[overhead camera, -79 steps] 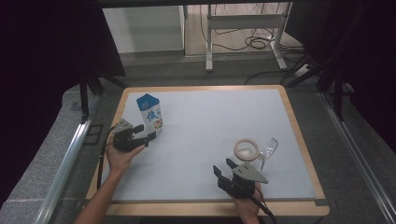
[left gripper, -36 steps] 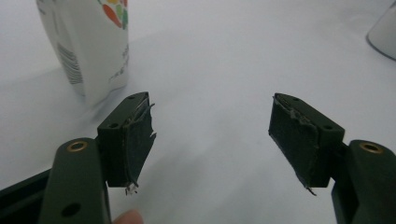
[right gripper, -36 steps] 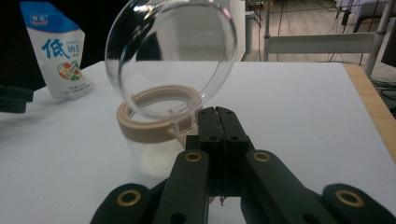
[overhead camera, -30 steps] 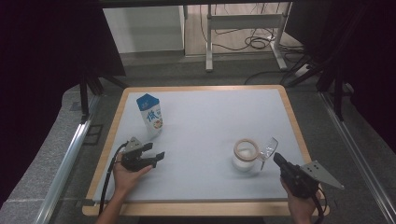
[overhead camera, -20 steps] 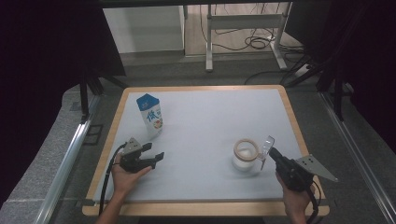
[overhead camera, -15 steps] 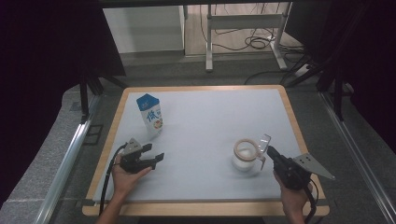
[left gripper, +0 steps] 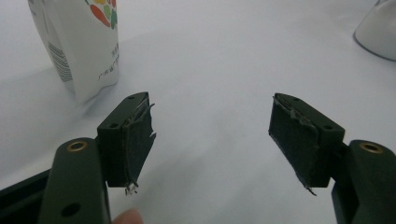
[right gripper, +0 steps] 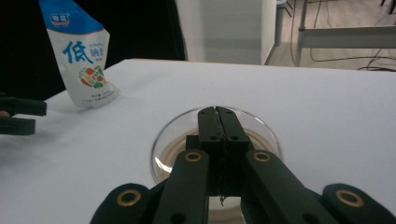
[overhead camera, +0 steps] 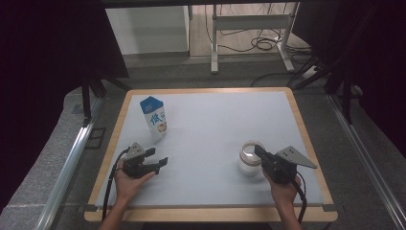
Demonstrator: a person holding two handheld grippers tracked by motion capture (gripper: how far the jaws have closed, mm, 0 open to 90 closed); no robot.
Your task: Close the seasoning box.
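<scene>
Glass cup (overhead camera: pixel 250 158) stands on the right part of the white table (overhead camera: pixel 215 124), near the front edge, and it is upright with its open mouth up. Right gripper (overhead camera: pixel 258 151) is just beside the cup on its right side, and the black tip reaches over the rim. In the right gripper view the two jaws are pressed together with no gap and nothing between them, and they lie above the cup (right gripper: pixel 215 144), which is clear and shows a brownish bottom. Whether the closed tip touches the rim I cannot tell. A grey three-cornered plate (overhead camera: pixel 296 156) sits on top of this gripper, and the person's right hand (overhead camera: pixel 283 187) holds it from below.

Left gripper (overhead camera: pixel 160 163) is at the left part of the table, held by the left hand (overhead camera: pixel 127 179), well apart from the cup. Its jaws are spread wide, and in the left gripper view only the bare white surface is between the two worn black pads (left gripper: pixel 140 135). The gripper holds nothing.

A milk pouch (overhead camera: pixel 154 120), white with a blue top, stands upright behind the left gripper, near it but not touching. In the left gripper view its lower part (left gripper: pixel 84 42) is at the upper left, and an edge of the cup (left gripper: pixel 378 32) is at the upper right.
</scene>
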